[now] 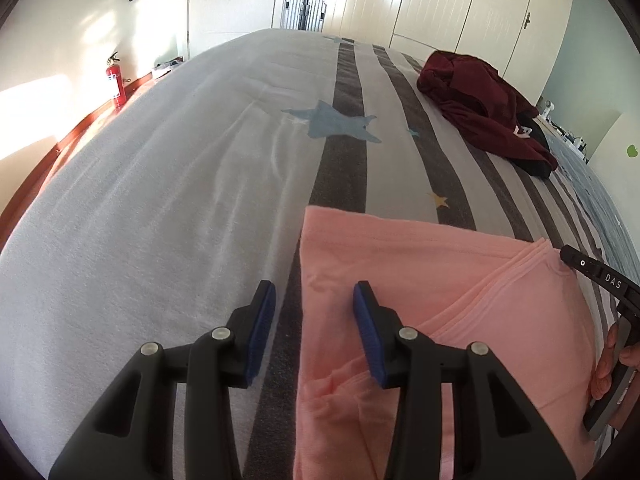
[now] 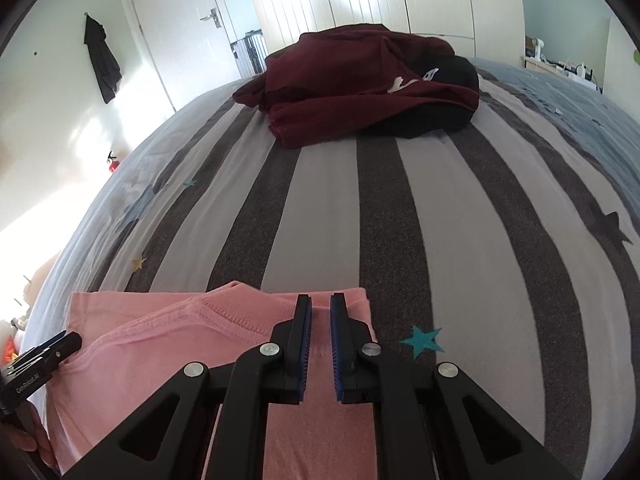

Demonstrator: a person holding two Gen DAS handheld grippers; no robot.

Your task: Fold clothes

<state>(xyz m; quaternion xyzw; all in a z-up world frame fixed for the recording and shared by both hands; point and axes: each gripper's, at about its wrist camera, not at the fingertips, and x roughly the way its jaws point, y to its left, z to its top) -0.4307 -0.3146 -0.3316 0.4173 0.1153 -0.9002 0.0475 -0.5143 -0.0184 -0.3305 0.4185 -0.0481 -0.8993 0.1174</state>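
At the bed's (image 2: 460, 220) near edge we have the pink shirt (image 2: 160, 344) folded; left gripper (image 1: 314, 320) gapes empty, right gripper (image 2: 320, 344) nearly closed, empty; maroon pile (image 2: 360, 80) waits.

Striped bed (image 2: 460, 240): pink shirt (image 2: 168, 344), maroon garment (image 2: 360, 92) on it.

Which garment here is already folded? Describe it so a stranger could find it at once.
Start at the striped bed. At its far end lies a crumpled maroon heap; the folded one is the pink shirt at the near edge, under the grippers. It alone is pale pink, flat and squared off.
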